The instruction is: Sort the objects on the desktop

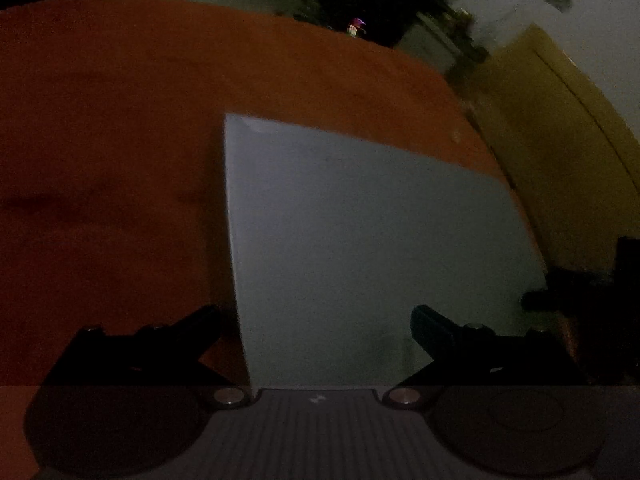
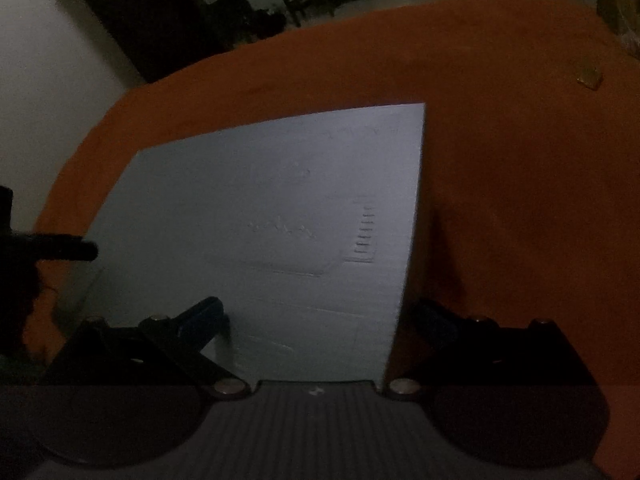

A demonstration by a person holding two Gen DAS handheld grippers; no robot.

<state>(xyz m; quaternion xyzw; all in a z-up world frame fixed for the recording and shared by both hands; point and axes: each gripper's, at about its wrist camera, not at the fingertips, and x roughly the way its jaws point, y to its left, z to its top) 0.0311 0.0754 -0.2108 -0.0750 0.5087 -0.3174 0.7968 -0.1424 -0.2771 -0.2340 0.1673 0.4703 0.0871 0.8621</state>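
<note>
Orange table point(image 1: 120, 120), one grey sheet point(image 1: 352, 240)

The black two-finger left gripper point(image 1: 316, 332) hangs low with its jaws spread wide. The black two-finger right gripper point(image 2: 320, 320) does likewise, jaws wide apart, holding nothing.

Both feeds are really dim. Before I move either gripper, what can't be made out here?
- White sheet: its near edge is cut off by the camera mount in both wrist views.
- Marks on the sheet: too faint to read, right view.
- Small object on the orange table: too small and dark to identify.
- Background room: dark and blurred in both views.
- Dark shape at the left view's right edge: cut off.
</note>
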